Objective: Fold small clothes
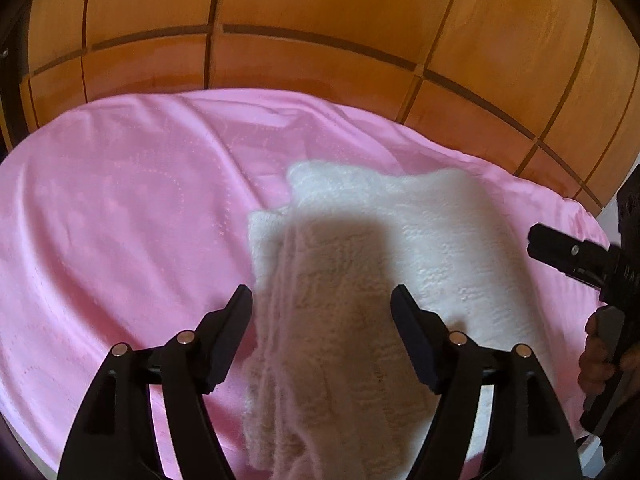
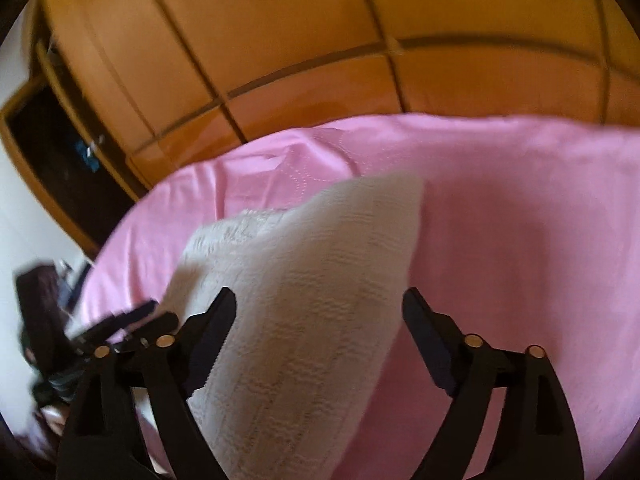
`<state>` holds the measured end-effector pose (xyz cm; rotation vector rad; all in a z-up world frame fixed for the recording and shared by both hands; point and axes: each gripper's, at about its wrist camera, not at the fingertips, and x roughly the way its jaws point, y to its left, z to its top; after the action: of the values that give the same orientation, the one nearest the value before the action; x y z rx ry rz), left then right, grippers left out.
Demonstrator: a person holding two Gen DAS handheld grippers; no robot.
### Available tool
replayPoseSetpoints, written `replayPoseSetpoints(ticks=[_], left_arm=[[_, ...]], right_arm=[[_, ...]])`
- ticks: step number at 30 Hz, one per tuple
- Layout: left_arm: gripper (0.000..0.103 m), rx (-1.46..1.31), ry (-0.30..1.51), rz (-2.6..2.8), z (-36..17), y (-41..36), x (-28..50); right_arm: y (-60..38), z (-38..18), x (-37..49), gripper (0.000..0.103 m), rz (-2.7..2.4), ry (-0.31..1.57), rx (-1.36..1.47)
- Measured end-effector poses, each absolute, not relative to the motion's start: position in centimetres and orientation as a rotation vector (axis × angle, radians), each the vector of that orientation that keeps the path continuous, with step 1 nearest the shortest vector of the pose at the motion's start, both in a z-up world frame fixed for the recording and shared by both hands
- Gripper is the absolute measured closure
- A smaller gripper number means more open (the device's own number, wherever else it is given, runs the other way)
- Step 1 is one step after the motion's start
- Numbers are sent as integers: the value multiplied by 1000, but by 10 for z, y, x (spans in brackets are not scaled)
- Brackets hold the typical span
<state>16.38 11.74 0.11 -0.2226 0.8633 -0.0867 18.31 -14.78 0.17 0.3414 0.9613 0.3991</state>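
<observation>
Left wrist view: white knitted garment [image 1: 400, 240] lies partly folded on the bed's pink sheet [image 1: 120, 208]. Left tool [image 1: 322, 300] straddles the folded edge, jaws released. Right tool [image 2: 320, 304] likewise stands spread above it, presumably letting the fold settle.

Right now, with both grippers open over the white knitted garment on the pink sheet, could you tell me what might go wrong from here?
1. The white knitted garment lies bunched, one layer lapped unevenly near the left gripper; a fold from here would probably come out crooked.
2. Either gripper closing low might pinch the pink sheet along with the knit.
3. The right gripper hangs close beside the left; reaching for the same edge, they could collide.
</observation>
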Motion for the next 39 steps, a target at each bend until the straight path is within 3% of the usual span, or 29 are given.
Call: replayPoseSetpoints(ticks=[13,17,21,24,27,33,39], left_arm=[[32,-424,963,-254,-41,153,180],[43,-499,973,-328,-52,161,185],[57,-525,954,-374,-57,162,186],[67,-567,932,-409,-57,163,183],[70,-580,911,-419,-53,161,176],[71,-561,880,-511,-25,127,174],[71,-431,880,-702,9,12,217]], right_arm=[[-148,-62,201,15,592,1128,649],[-123,-69,202,16,652,1156,607],[-110,-70,203,29,650,1164,584],[-107,-58,196,45,642,1145,560],[-101,-37,184,50,644,1095,508],[-118,13,155,53,643,960,484],[-202,56,125,53,508,826,472]])
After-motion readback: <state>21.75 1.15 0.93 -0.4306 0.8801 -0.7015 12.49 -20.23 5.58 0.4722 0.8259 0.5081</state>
